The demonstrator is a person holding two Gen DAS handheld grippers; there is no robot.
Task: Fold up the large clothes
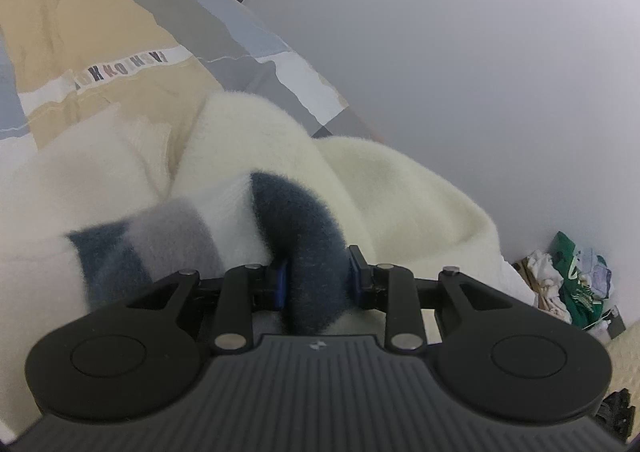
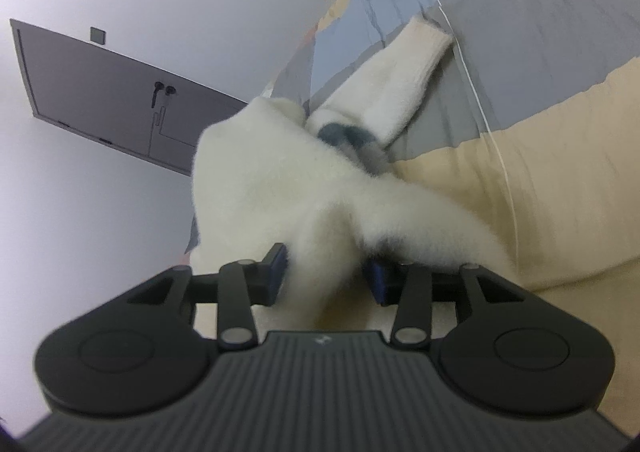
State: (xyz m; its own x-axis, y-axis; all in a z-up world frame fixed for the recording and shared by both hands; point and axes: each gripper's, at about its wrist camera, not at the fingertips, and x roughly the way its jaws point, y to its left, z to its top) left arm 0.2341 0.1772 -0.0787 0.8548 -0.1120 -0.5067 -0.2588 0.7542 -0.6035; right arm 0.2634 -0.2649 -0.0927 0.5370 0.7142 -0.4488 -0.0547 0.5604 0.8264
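A fluffy cream sweater (image 1: 400,187) with dark blue and grey patches lies bunched on a patchwork bedcover (image 1: 100,31). My left gripper (image 1: 318,280) is shut on a dark blue fold of it (image 1: 296,219), which fills the gap between the blue pads. In the right wrist view the same sweater (image 2: 260,171) is heaped in front of my right gripper (image 2: 326,276). That gripper stands open, and a cream fold hangs loosely between its pads (image 2: 378,284). One sleeve (image 2: 404,79) stretches away over the bedcover (image 2: 560,171).
A plain grey wall (image 1: 460,51) runs beside the bed. A pile of green and white clothes (image 1: 572,280) lies on the floor at the far right. A dark door (image 2: 120,91) with a handle shows in the right wrist view.
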